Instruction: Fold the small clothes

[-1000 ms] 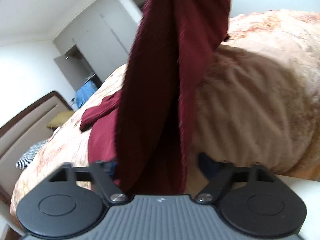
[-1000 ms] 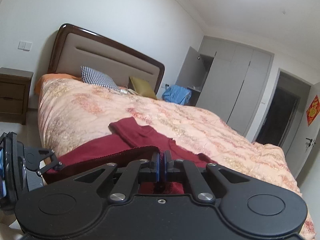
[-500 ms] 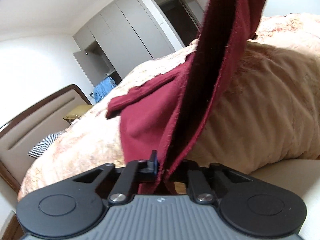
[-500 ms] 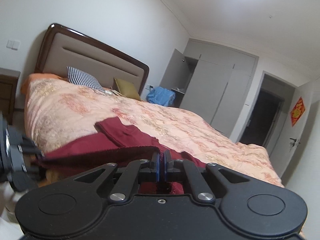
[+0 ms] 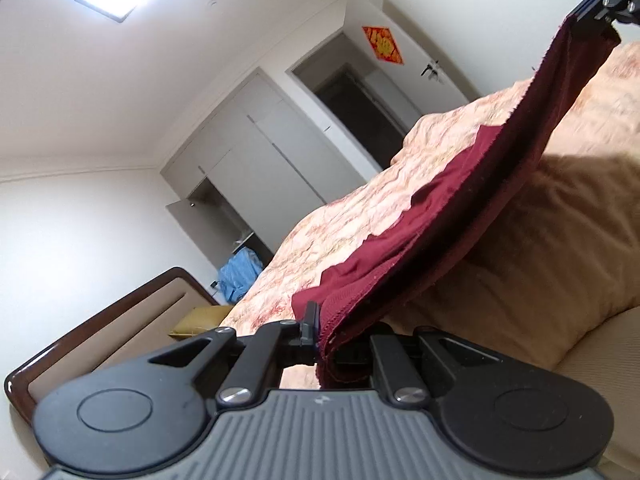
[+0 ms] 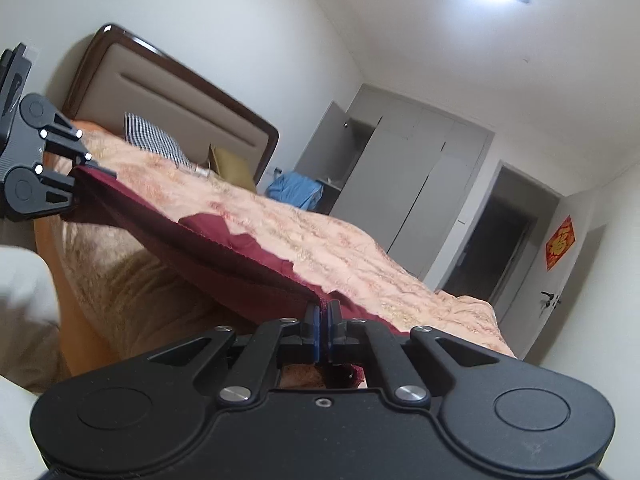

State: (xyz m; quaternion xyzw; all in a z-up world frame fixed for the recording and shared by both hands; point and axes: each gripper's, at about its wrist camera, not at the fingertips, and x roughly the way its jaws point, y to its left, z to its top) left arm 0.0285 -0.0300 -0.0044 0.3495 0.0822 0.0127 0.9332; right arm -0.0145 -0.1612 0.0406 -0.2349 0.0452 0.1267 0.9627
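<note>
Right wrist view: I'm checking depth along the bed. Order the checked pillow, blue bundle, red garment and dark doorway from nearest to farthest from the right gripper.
1. Red garment, clamped in the right gripper.
2. Checked pillow, left, by the headboard.
3. Blue bundle, centre, beyond the bed.
4. Dark doorway, right, far wall.

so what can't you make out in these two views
- Garment: its type and its far part lying on the bed are unclear; both views see it edge-on.
- Right gripper: cut off by the corner in the left view.
- Left gripper: cut off by the right view's edge.
- Bed's side: blurred.
</note>
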